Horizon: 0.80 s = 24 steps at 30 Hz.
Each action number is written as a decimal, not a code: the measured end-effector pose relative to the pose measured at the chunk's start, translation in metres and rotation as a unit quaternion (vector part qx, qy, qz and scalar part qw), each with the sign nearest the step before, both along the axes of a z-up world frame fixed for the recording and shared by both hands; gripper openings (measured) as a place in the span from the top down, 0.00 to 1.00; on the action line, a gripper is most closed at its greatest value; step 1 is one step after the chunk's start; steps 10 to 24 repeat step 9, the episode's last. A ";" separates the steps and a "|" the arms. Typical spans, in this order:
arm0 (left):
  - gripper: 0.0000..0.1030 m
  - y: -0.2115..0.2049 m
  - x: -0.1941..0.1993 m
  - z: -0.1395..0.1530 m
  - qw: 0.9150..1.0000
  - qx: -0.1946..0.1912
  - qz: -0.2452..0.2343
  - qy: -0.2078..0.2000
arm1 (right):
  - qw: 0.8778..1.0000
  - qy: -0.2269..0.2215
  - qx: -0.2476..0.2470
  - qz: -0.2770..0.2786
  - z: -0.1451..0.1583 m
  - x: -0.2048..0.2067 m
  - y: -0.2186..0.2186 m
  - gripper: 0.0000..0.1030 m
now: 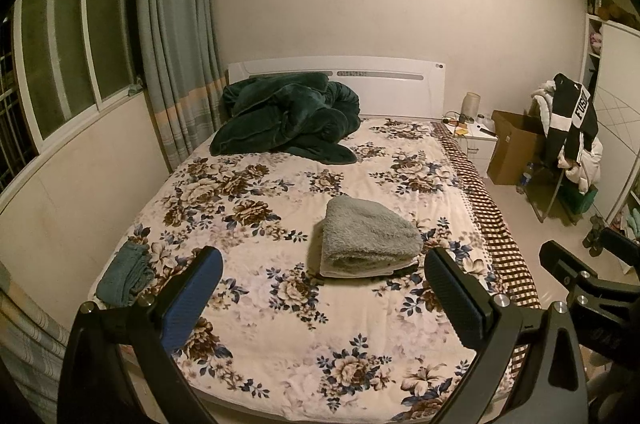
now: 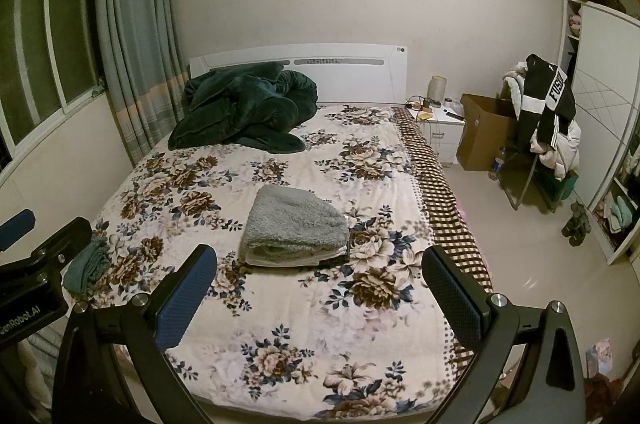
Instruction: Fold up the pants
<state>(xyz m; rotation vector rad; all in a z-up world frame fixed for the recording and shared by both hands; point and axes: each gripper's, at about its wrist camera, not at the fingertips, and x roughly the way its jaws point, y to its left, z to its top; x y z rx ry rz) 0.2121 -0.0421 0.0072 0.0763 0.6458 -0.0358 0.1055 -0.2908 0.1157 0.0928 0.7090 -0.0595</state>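
Grey fleece pants (image 1: 366, 238) lie folded in a compact bundle on the floral bedspread (image 1: 280, 184), near the middle of the bed; they also show in the right wrist view (image 2: 296, 228). My left gripper (image 1: 324, 296) is open and empty, held above the foot of the bed, short of the bundle. My right gripper (image 2: 320, 288) is open and empty too, at about the same height and distance. The right gripper's body shows at the right edge of the left wrist view (image 1: 592, 276), and the left gripper's body shows at the left edge of the right wrist view (image 2: 36, 264).
A dark green blanket (image 1: 284, 118) is heaped by the white headboard. A small teal cloth (image 1: 124, 274) lies at the bed's left edge. A nightstand (image 1: 476, 136), cardboard box (image 1: 516, 148) and a chair piled with clothes (image 1: 568, 140) stand right of the bed. Window and curtain are on the left.
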 end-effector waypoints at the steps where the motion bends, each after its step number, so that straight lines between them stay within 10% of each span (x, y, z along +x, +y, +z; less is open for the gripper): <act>1: 0.00 0.000 0.000 0.000 1.000 0.000 0.000 0.000 | 1.000 0.000 0.000 0.000 0.001 0.001 0.000 0.00; 24: 0.00 0.011 0.001 0.006 1.000 0.007 0.003 -0.012 | 1.000 0.000 0.000 0.002 0.000 0.001 0.001 0.00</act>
